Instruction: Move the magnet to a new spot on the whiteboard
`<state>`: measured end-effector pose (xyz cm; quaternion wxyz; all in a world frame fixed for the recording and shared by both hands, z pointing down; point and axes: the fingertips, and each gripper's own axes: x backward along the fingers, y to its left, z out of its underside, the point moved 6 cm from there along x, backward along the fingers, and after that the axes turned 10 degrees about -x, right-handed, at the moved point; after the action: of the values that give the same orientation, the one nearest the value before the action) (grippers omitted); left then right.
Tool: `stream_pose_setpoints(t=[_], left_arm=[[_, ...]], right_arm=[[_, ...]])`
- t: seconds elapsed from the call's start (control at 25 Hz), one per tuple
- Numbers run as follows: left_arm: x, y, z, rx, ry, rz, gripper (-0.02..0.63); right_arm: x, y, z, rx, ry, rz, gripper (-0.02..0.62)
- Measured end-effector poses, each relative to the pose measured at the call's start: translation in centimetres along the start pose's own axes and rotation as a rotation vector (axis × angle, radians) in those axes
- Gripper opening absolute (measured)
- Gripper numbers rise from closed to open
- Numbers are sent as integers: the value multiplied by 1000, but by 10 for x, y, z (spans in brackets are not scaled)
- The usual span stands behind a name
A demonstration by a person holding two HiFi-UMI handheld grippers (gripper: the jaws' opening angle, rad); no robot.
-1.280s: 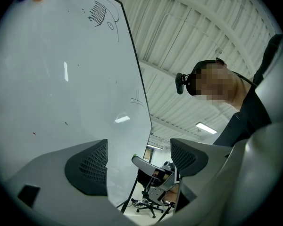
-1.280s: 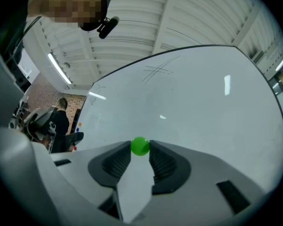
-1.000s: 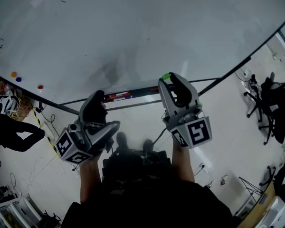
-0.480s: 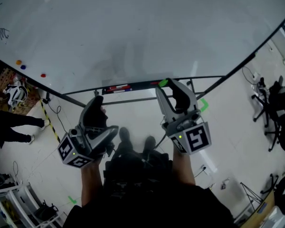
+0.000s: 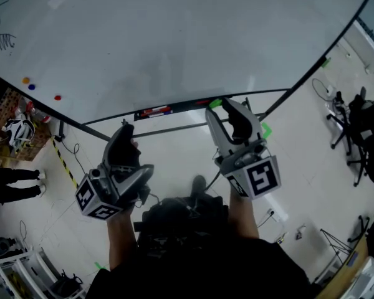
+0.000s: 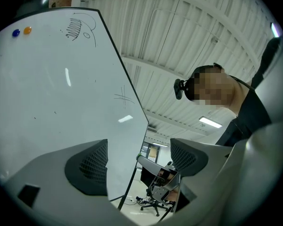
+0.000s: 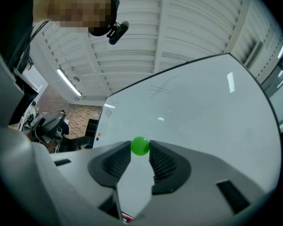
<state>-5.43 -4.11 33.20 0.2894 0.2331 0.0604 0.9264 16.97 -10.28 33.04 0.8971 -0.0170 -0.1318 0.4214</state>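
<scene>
My right gripper [image 5: 227, 109] is shut on a small green magnet [image 7: 140, 146], which sits pinched at the very tips of its jaws. In the head view the green magnet [image 5: 216, 103] shows by the lower edge of the whiteboard [image 5: 174, 42]. Whether it touches the board I cannot tell. My left gripper [image 5: 126, 133] is held lower and to the left, open with nothing between its jaws [image 6: 139, 160]. The whiteboard [image 6: 47, 93] fills the left of the left gripper view, and the whiteboard [image 7: 203, 107] also lies ahead in the right gripper view.
Orange [image 5: 25, 80], blue [image 5: 31, 86] and red [image 5: 57, 97] magnets stick near the board's left edge, below some pen scribbles [image 5: 1, 41]. A marker tray [image 5: 156, 112] runs under the board. Office chairs [image 5: 355, 129] stand at the right; a person's legs [image 5: 12, 182] show at the left.
Both grippers and the view have drifted sideways along the board, so the left-edge magnets and scribbles show more. The right gripper still holds the green magnet and the left stays open.
</scene>
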Motion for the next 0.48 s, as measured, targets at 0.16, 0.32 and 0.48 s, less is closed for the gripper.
stream_pose_setpoints(t=[0.16, 0.32, 0.48], left_arm=[[40, -1, -16, -10, -13, -12, 413], [89, -6, -31, -8, -37, -31, 413], [133, -11, -39, 20, -72, -25, 413]], right_arm=[[-5, 39, 5, 18, 23, -14, 150], [-4, 89, 16, 18, 74, -25, 150], [8, 141, 21, 64, 123, -10, 150]])
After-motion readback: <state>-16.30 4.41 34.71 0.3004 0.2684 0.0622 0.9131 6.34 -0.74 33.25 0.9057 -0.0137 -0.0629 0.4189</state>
